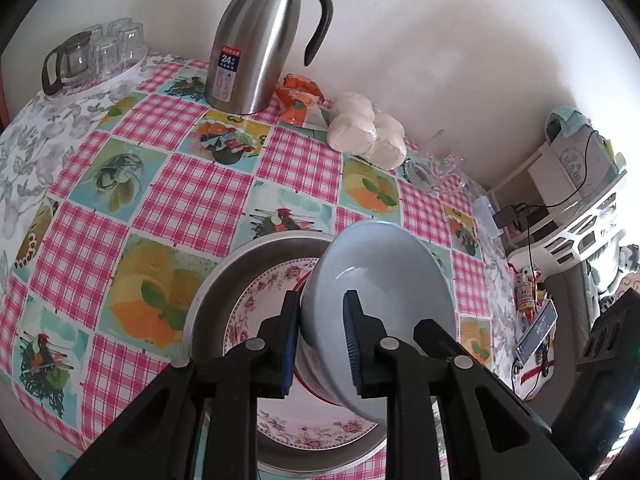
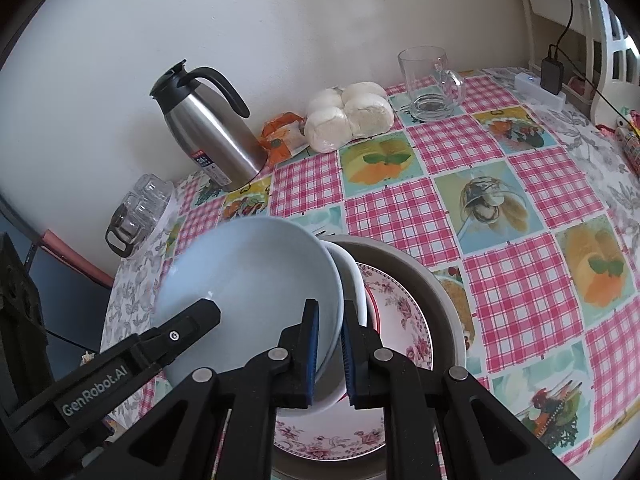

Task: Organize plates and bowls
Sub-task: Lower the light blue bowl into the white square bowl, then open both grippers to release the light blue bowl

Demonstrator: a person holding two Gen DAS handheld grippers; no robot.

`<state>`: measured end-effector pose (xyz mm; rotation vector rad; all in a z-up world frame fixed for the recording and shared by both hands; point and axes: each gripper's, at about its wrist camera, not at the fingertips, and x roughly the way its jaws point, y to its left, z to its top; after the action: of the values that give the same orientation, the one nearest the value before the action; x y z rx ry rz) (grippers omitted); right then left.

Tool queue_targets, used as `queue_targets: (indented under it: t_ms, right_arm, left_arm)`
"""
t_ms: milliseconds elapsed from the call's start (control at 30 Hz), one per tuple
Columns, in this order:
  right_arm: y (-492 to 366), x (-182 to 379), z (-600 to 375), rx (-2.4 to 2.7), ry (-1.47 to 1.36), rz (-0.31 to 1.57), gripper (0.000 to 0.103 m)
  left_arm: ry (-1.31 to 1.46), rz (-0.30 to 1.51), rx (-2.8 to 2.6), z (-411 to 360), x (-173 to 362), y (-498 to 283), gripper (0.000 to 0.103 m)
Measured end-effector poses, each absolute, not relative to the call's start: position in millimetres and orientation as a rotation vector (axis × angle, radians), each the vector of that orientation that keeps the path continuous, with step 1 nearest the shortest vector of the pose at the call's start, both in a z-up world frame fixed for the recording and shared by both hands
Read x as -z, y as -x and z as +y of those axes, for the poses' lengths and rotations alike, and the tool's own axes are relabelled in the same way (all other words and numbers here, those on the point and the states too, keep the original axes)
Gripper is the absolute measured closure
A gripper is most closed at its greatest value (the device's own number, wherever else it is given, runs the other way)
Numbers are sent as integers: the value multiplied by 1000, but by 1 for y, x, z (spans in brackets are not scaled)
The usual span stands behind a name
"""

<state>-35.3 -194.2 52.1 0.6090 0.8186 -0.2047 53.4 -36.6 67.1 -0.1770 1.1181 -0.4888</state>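
Blue pads of the left gripper [image 1: 322,344] pinch the rim of the pale blue bowl [image 1: 380,292], one finger outside the wall and one inside; the bowl is tilted steeply, its mouth turned up and away, and hangs over the floral plate [image 1: 276,292] that lies in the metal basin [image 1: 216,280] on the checked tablecloth [image 1: 168,184]; in the right wrist view the right gripper [image 2: 330,356] has its jaws narrowed around the same side of that bowl's rim, with a second, white bowl [image 2: 354,280] just behind it and seemingly also between the pads, though I cannot tell whether they bite or only bracket the rims; the step in hand looks like nesting the blue bowl into the white one on the plate; the next move calls for levelling the blue bowl, lowering it squarely so the rims seat, then easing both grips apart without tipping the stack.

By count: two bowls; one floral plate; one basin; one steel thermos jug [image 1: 256,40]; four pale buns [image 2: 346,116] in a wrapped bunch; one orange packet [image 2: 282,138]; one glass mug [image 2: 430,80]; one glass pot [image 1: 66,64] beside several upturned glasses, their number unclear.
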Motion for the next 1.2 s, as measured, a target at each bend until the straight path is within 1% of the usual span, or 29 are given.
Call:
queue_targets:
  t_ms: [100,367,500,667,733,800,833,867,900,933,967,1033,1067,1100,1133,1200]
  right_arm:
    - [36,-54,-196,211,-606,811,89]
    - [38,-55,-199,215,-617,801,89]
    - [42,-60,-199,262,-577,795,88]
    - [44,-58,-205,248,-599,790,87]
    - [44,-59,-204,248,-592,791,87]
    - [44,-59,-203,247,-586,793,87]
    - [43,-59,-203,246,-582,794,87]
    - [44,-60,-203,244,-578,794,81]
    - [44,-60,-203,244,-576,792,66]
    - [45,-60,-202,246,-571,792,57]
    - [45,-60,-202,249,-564,790,45]
    - [46,-60,-201,255,-551,791,44]
    - [47,-60,-202,255,-550,791,42]
    - [47,-60,-202,254,-549,791,38]
    - [48,-60,-202,256,-546,791,35]
    - [49,-61,-202,262,-537,785,27]
  left_arm:
    - [165,1108,494,-39,-69,-51,76]
    - [156,1081,479,-37,-78,-49,75]
    - [161,1079,474,-36,-79,-49,67]
    - [160,1072,478,-37,-82,-47,66]
    - [158,1071,476,-38,-82,-47,64]
    - [155,1071,468,-37,-82,-47,53]
    - [154,1071,461,-37,-82,-47,51]
    - [151,1071,450,-36,-81,-47,46]
    - [148,1069,442,-35,-81,-46,44]
    - [147,1067,435,-35,-81,-46,43]
    - [145,1066,428,-34,-81,-45,41]
    - [146,1062,410,-31,-81,-44,34]
    - [145,1059,404,-30,-81,-44,27]
    - [143,1054,394,-30,-81,-44,22]
    - [142,1047,385,-28,-81,-43,20]
    - [139,1032,363,-25,-81,-42,15]
